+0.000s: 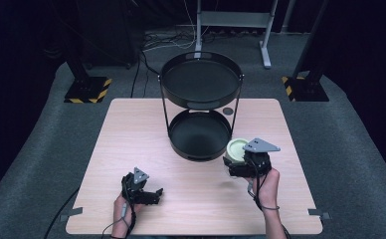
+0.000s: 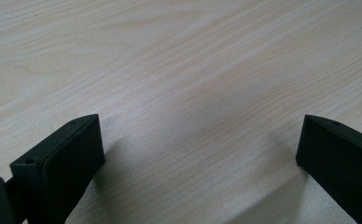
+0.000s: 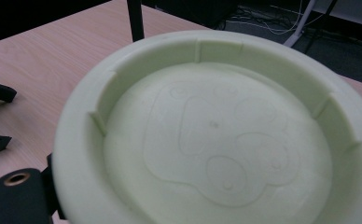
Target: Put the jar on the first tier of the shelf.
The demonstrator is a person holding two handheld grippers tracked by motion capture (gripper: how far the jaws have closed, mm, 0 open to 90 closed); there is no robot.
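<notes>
The pale green dish (image 1: 237,148) sits at the right side of the worktop (image 1: 131,139), just beside the lower tray of the black two-tier stand (image 1: 199,107), and is caught at its near edge by the right tongs.

At the left, the left tongs (image 1: 153,193) rest low over the near part of the worktop, held by the person's left hand (image 1: 124,209). In the left gripper view the left tongs (image 2: 200,154) stand spread wide, with bare wood grain between the two black jaws.

In the middle, the stand carries a round upper tray above a round lower one, both dark and bare.

At the right, the person's right hand (image 1: 265,181) holds the right tongs (image 1: 236,162) against the dish. In the right gripper view the dish (image 3: 216,135) looms close, shallow and ribbed inside its rim, with a faint raised outline on its floor; the jaws appear to be pinching its near rim, though the contact itself is hidden below the frame.
</notes>
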